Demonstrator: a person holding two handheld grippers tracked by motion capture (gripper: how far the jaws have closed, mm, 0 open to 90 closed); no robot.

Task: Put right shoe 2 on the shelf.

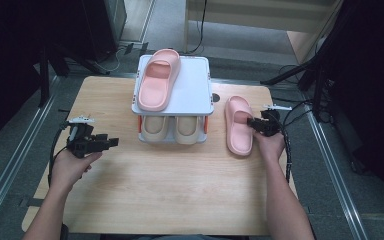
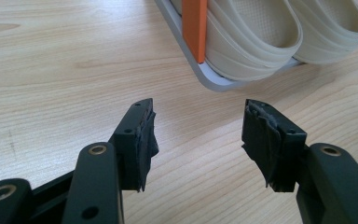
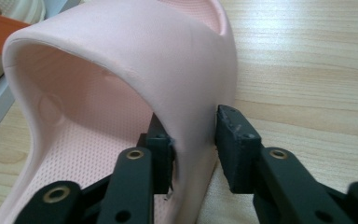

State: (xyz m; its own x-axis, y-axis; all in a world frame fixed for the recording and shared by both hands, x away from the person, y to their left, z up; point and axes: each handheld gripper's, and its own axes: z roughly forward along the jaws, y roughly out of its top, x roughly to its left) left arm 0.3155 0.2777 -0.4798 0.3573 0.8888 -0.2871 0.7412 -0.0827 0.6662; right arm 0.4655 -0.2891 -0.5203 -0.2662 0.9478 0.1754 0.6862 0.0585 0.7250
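Your right gripper (image 3: 193, 140) has its jaws closed on the strap wall of the pink slipper (image 3: 121, 84), one inside, one outside; the slipper lies on the table (image 1: 180, 190) right of the shoe rack (image 1: 195, 85). Your left gripper (image 2: 198, 135) gapes wide, holding nothing

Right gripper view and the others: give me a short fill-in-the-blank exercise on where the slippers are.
1. The right gripper has its jaws around the side wall of the pink foam slipper on the table, whose colour is ____.
2. The second pink foam slipper lies on the rack's ____ shelf.
3. The pair of beige slippers sits on the ____ shelf.
4. The left gripper is ____.

Missing words: pink; top; bottom; open
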